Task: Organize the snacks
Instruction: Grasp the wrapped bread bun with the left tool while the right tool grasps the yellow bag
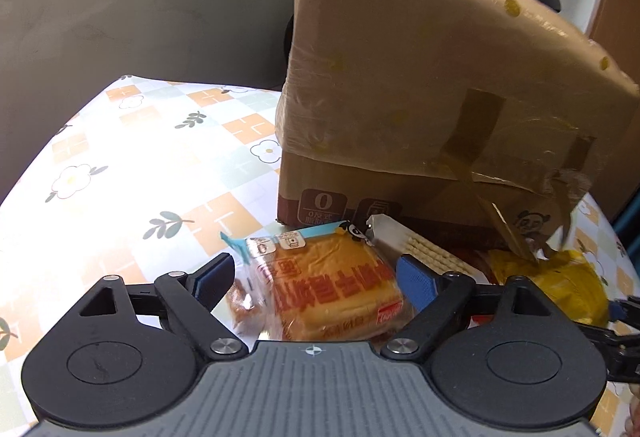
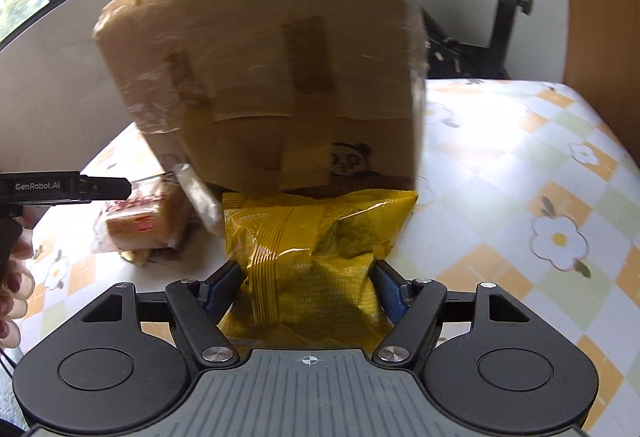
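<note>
Jaws of the left gripper (image 1: 316, 279) stand spread around an orange wrapped bread pack (image 1: 320, 293), while the right gripper (image 2: 308, 287) jaws pinch a crinkled yellow foil snack bag (image 2: 316, 241) beside a taped brown cardboard box (image 2: 264, 77).

Left tongs (image 1: 316, 279) gape wide, pitched downward; right tongs (image 2: 308, 283) stand narrower, pads against what lies between.

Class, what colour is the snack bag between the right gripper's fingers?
Yellow bag, best seen in the right wrist view.
</note>
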The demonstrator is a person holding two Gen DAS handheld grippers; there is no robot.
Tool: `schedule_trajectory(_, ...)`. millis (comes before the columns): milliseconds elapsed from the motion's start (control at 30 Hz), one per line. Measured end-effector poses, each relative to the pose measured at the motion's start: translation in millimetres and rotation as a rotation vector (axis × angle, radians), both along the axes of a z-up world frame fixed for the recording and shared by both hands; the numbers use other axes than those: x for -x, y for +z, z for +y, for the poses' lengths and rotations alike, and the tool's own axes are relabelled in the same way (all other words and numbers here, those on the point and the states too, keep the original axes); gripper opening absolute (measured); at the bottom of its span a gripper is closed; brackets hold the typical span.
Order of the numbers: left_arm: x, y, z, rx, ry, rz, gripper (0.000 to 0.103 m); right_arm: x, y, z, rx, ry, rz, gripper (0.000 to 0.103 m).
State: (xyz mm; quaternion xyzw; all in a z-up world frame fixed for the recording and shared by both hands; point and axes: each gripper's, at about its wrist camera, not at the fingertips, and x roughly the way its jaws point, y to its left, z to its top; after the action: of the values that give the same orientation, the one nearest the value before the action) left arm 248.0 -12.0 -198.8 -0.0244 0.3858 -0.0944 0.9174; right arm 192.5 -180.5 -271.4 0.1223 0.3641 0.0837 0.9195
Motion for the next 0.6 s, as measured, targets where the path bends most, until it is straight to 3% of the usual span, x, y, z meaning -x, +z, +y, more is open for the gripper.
schedule_trajectory(267, -20.1, -17.3, -25.0, -0.112, 0.021, 0.038, 0.094, 0.5, -1.6, -1.7, 0.001, -0.007, -0.011, 0.068)
schedule_trajectory(533, -20.0, -26.9, -19.8, -0.108, 0.029, 0.028, 0.098, 2.7, -1.3, 2.1, 0.007, -0.008, -0.018, 0.068)
schedule_trajectory(600, -17.0, -25.0, -18.8, -0.107, 0.017, 0.022, 0.091, 2.8, -1.3, 2.1, 0.005, -0.009, -0.018, 0.068)
